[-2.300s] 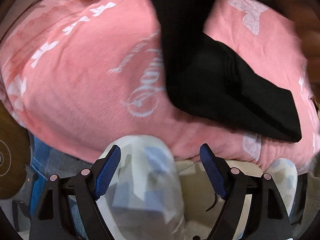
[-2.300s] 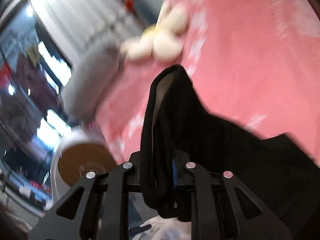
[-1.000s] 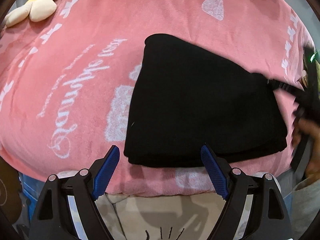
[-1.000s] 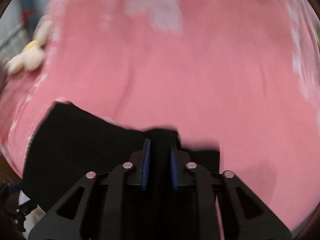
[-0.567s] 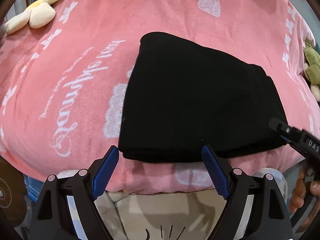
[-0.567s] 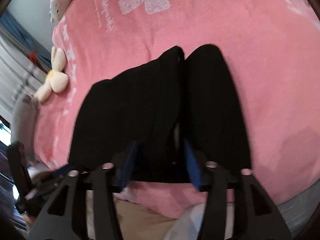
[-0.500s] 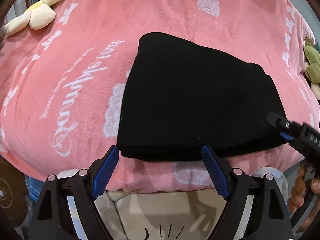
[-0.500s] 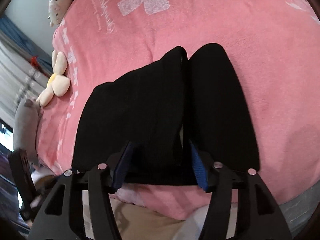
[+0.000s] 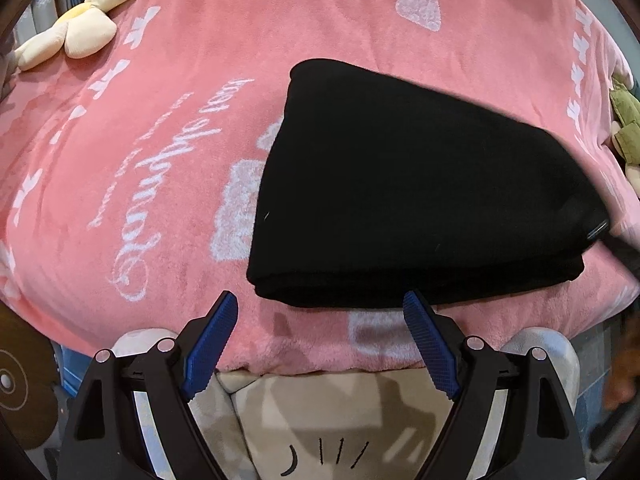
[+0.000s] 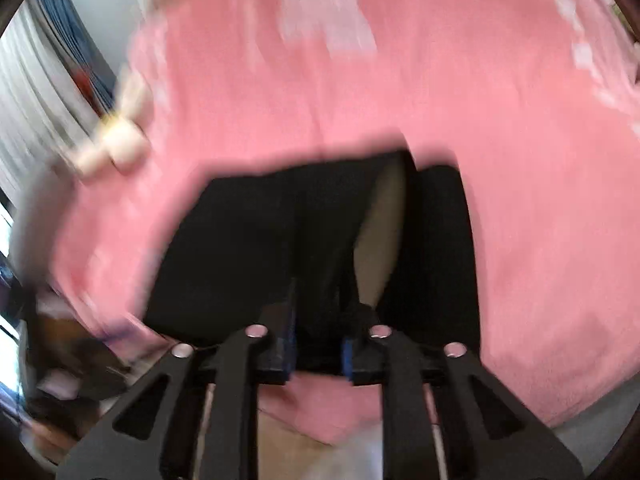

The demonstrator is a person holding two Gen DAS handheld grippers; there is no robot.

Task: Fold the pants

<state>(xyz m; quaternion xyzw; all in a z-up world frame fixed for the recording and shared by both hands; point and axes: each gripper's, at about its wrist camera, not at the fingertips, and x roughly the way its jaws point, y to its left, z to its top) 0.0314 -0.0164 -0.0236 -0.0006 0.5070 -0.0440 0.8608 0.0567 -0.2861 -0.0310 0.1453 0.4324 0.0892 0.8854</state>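
Left wrist view first: the pants (image 9: 416, 184) are already a compact black bundle, folded over on themselves, lying on the pink blanket (image 9: 168, 128) near the bed's near edge and a bit right of centre. The left gripper (image 9: 320, 344) hangs just short of that near edge with its jaws wide apart and nothing between them. A flower plush (image 9: 80, 28) sits far left, and something green (image 9: 624, 128) peeks in at the right rim.

Right wrist view is pretty blurry. The right gripper (image 10: 318, 332) is down at the near edge of the pants (image 10: 248, 248), and its jaws have just been closing, with black fabric sitting between them. Looks to me like it's pinching a layer, though the smear makes it hard to swear the pads are pressing. A pale strip of the lining shows where the layers gape open.

So my guess: the folding is mostly done. What's left is probably one more fold or tidying that gaping edge so the stack lies flat.
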